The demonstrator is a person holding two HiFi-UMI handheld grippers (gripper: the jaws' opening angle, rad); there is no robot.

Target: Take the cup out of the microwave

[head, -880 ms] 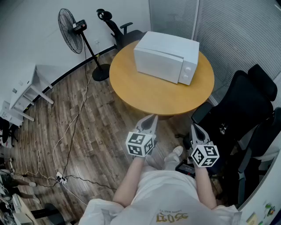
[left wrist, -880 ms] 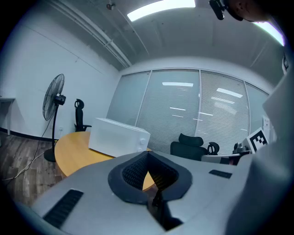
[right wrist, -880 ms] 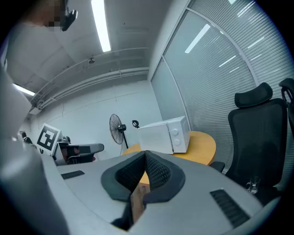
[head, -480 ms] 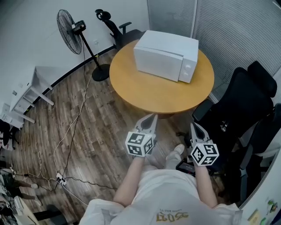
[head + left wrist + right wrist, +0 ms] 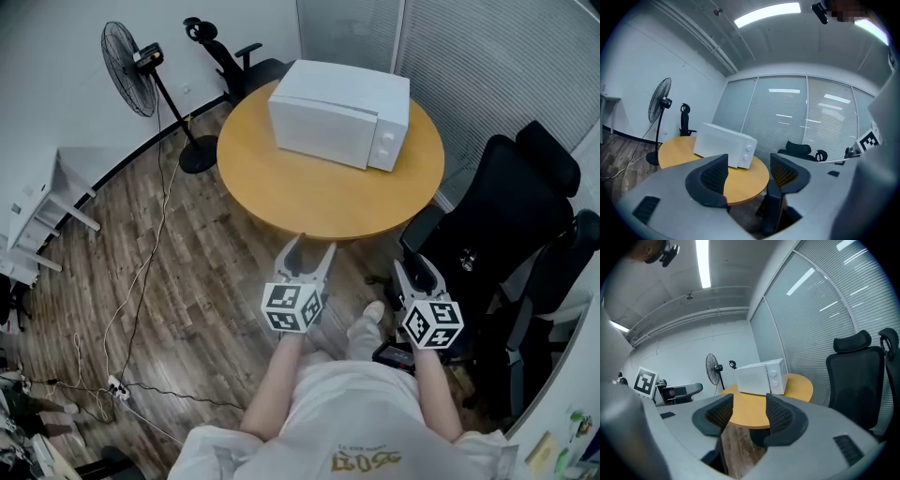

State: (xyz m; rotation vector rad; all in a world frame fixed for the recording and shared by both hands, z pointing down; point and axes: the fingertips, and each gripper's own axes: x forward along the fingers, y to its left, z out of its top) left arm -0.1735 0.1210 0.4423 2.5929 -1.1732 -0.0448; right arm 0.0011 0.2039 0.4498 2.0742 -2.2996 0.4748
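Observation:
A white microwave [image 5: 339,127] stands on the far side of a round wooden table [image 5: 328,192] with its door shut, so no cup shows. It also appears in the left gripper view as the microwave [image 5: 724,145] and in the right gripper view as the microwave [image 5: 761,377]. My left gripper [image 5: 307,251] hovers open and empty in front of the table's near edge. My right gripper [image 5: 416,273] is open and empty too, to the right, beside the chair. Both are well short of the microwave.
A black office chair [image 5: 525,211] stands right of the table, close to my right gripper. Another black chair [image 5: 230,61] and a standing fan [image 5: 131,61] are behind the table at left. Cables [image 5: 131,291] trail over the wooden floor. Glass walls with blinds [image 5: 497,56] lie behind.
The view has shifted so the table and microwave sit slightly lower-left and nearer. Both grippers have come a little forward toward the table and stay open.

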